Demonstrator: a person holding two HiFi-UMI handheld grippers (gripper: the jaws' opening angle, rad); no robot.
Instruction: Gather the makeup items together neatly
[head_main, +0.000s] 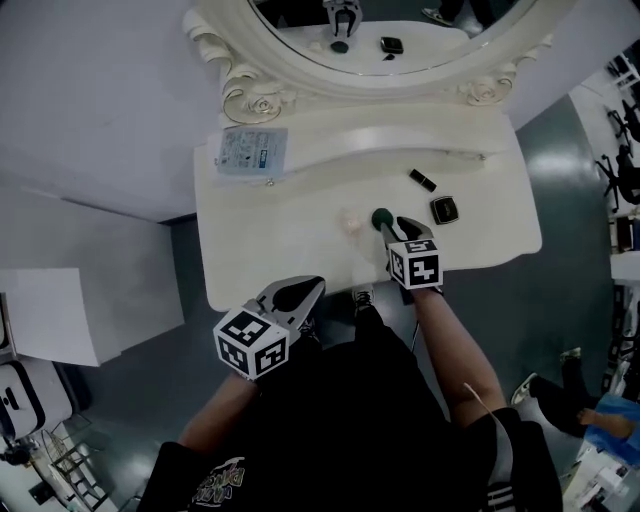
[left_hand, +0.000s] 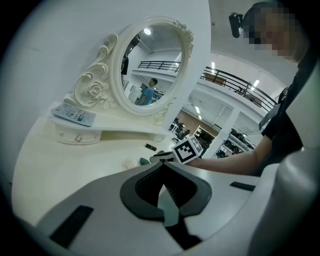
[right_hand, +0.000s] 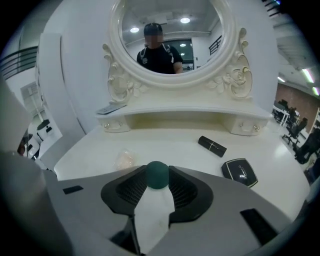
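On the white vanity counter (head_main: 260, 250), near its front edge, a dark green round makeup sponge (head_main: 382, 218) rests between the tips of the right gripper (head_main: 397, 226). That gripper's jaws are spread about as wide as the sponge. The sponge keeps its full round shape between the ribbed pads, and nothing else is between them. Just left of the sponge, with a small gap, lies a pale pink translucent puff (head_main: 350, 220). To the right of the gripper sits a black square compact (head_main: 445, 210). A black lipstick tube (head_main: 422, 180) lies on its side a little farther back, near the compact but apart from it.

Farther back, a raised shelf carries a light blue flat packet (head_main: 252, 150) at its left end. An oval mirror in a carved white frame (head_main: 300, 75) stands above it.

Off the counter's front edge, over the grey floor and close to the person's body, the left gripper (head_main: 312, 288) is held apart from all the items. Its jaws are pressed together at the tips with nothing between them.
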